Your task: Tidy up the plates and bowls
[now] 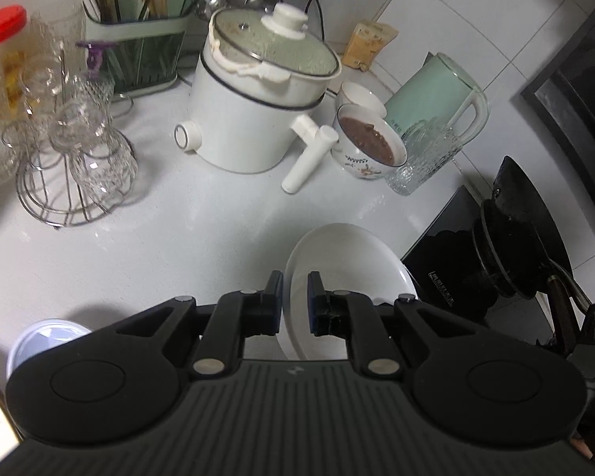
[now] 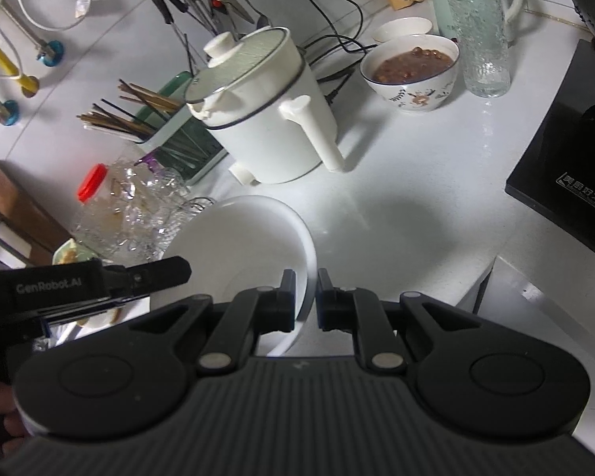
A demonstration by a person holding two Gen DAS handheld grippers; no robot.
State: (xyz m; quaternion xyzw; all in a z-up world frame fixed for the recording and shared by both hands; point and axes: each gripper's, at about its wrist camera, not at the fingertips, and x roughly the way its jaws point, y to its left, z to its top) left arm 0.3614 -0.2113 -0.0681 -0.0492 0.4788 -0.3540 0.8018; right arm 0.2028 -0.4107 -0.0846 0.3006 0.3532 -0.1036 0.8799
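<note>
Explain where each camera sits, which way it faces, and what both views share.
Left wrist: on the left claw, facing along the white counter; its fingers straddle a white dish's rim.
Right wrist: on the right claw, gripping a white bowl; the left claw shows.
Shared: white electric pot, bowl of brown food.

Your black two-finger left gripper (image 1: 295, 301) has its fingers nearly together, one each side of something thin. Your black right gripper (image 2: 306, 300) is posed alike.
</note>
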